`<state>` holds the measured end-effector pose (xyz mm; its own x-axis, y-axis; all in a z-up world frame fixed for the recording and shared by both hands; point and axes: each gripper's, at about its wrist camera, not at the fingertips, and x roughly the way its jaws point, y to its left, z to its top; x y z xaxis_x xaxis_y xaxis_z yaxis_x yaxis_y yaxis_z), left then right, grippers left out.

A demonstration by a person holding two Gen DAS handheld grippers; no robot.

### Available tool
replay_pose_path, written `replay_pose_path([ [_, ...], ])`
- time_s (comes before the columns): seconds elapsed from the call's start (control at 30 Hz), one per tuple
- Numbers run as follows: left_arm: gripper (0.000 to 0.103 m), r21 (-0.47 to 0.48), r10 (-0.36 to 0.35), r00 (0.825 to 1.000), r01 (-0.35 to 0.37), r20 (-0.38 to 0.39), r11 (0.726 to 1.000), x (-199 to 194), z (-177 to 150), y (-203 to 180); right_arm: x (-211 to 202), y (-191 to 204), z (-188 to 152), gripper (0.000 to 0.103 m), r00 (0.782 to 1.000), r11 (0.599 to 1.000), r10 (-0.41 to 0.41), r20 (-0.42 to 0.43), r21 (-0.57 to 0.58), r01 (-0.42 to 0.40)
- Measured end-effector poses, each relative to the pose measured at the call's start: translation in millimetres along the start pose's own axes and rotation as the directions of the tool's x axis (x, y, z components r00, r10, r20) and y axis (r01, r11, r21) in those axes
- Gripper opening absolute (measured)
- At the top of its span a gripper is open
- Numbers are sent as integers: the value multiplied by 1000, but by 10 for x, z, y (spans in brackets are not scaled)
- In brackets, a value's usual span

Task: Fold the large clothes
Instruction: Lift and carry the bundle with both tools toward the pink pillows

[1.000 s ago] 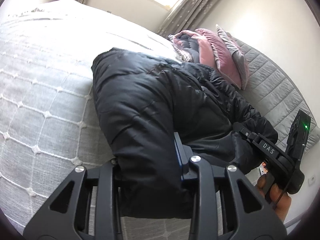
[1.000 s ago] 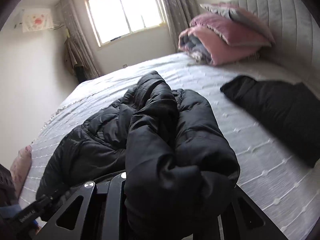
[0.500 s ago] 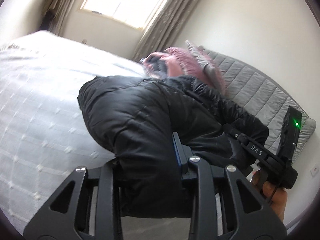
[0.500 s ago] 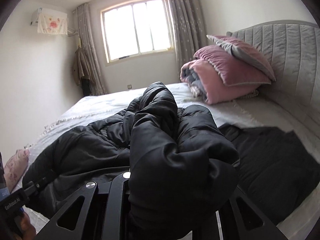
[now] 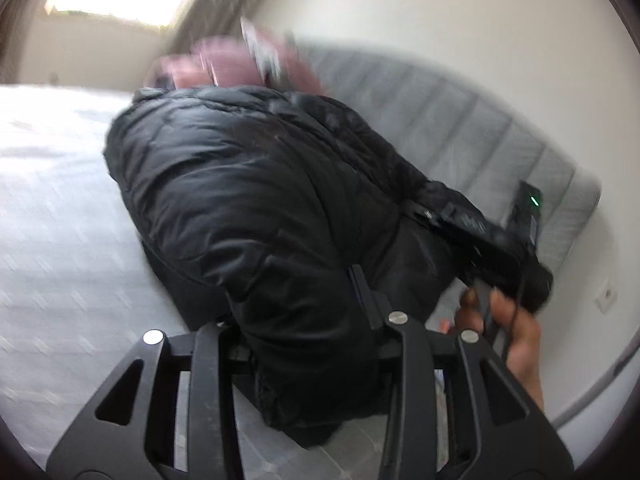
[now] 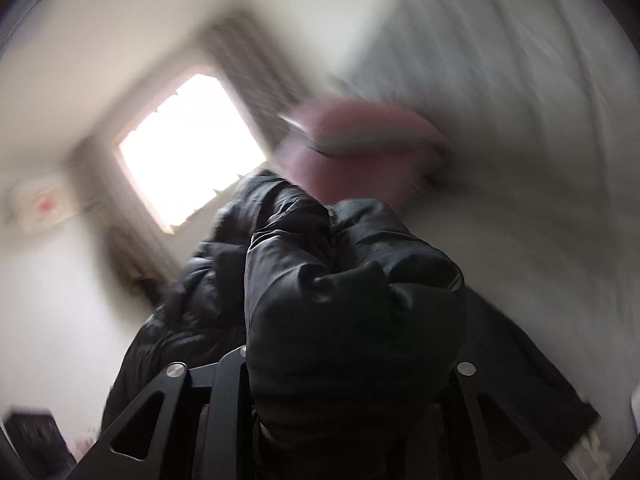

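Both claws loaded and mid-swing over the bed (image 5: 60, 208). My left claw (image 5: 298, 316) has a fat wad of the black jacket (image 5: 248, 184) bunched between its fingers, and its jaws are opening a touch with the padding still wedged in there. My right claw (image 6: 348, 364) shows the same picture: a thick roll of jacket (image 6: 340, 288) stuffed between the fingers, jaws easing apart, fabric still packed tight against them. From the left view I can see my right hand (image 5: 516, 344) wrapped around that claw's handle, just beside the headboard (image 5: 500, 136).

The jacket hangs between the two claws, lifted off the bed, its far part trailing toward the pink pillows (image 5: 240, 60) (everything's smeared with blur, so don't ask me for edges).

What worries me here: those jaws loosening while I'm swinging. Slippery puffy shell plus slack grip, and one end could slide out and dump the fold in a heap. There's also a second dark garment (image 6: 520, 352) lying under my right side; land on it sloppily and the two tangle. And puffy padding springs back, so a loose fold won't stay flat.
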<state>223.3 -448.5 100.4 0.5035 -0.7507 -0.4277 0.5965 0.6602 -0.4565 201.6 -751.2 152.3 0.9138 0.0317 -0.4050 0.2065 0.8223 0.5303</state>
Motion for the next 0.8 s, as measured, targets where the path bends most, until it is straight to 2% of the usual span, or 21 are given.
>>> replay_pose_path([
  [0.03, 41, -19, -11, 998, 10, -60, 1000, 186, -131, 7, 85, -296, -53, 28, 999, 997, -31, -39, 66, 34],
  [0.07, 43, -60, -29, 992, 21, -120, 998, 374, -312, 70, 188, -734, -179, 30, 993, 979, -62, -98, 189, 80],
  [0.1, 46, -87, -72, 990, 62, -122, 994, 430, -441, 135, 232, -1038, -283, 32, 991, 953, -51, -122, 290, 85],
  [0.13, 50, -96, -114, 988, 104, -108, 990, 427, -512, 174, 232, -1323, -396, 35, 994, 918, 2, -108, 395, 41],
  [0.17, 51, -91, -149, 984, 141, -99, 986, 399, -571, 200, 224, -1533, -482, 36, 995, 883, 40, -90, 469, 7],
  [0.2, 53, -79, -163, 981, 155, -106, 985, 372, -590, 215, 211, -1645, -535, 36, 995, 865, 55, -77, 502, -9],
  [0.23, 56, -66, -165, 980, 158, -116, 985, 348, -580, 215, 192, -1676, -557, 37, 996, 865, 53, -71, 501, -11],
  [0.3, 59, -59, -167, 979, 161, -117, 985, 290, -528, 256, 159, -1585, -543, 41, 997, 892, 33, -71, 451, 3],
  [0.4, 64, -66, -164, 978, 156, -133, 986, 193, -445, 352, 92, -1432, -447, 57, 996, 918, -35, -83, 392, 65],
  [0.47, 67, -68, -144, 979, 136, -142, 988, 152, -436, 367, -20, -1437, -329, 74, 993, 910, -92, -69, 400, 112],
  [0.6, 72, -59, -111, 983, 103, -145, 993, 30, -409, 403, -435, -1520, -315, 76, 987, 874, -162, 24, 468, 132],
  [0.67, 74, -58, -85, 984, 77, -156, 995, -27, -395, 427, -662, -1452, -356, 76, 973, 868, -222, 56, 465, 171],
  [0.73, 74, -56, -72, 984, 64, -166, 996, -73, -388, 428, -873, -1221, -412, 76, 965, 899, -243, 103, 397, 184],
  [0.8, 74, -54, -56, 984, 47, -167, 997, -158, -422, 463, -969, -939, -492, 76, 968, 940, -216, 125, 295, 171],
])
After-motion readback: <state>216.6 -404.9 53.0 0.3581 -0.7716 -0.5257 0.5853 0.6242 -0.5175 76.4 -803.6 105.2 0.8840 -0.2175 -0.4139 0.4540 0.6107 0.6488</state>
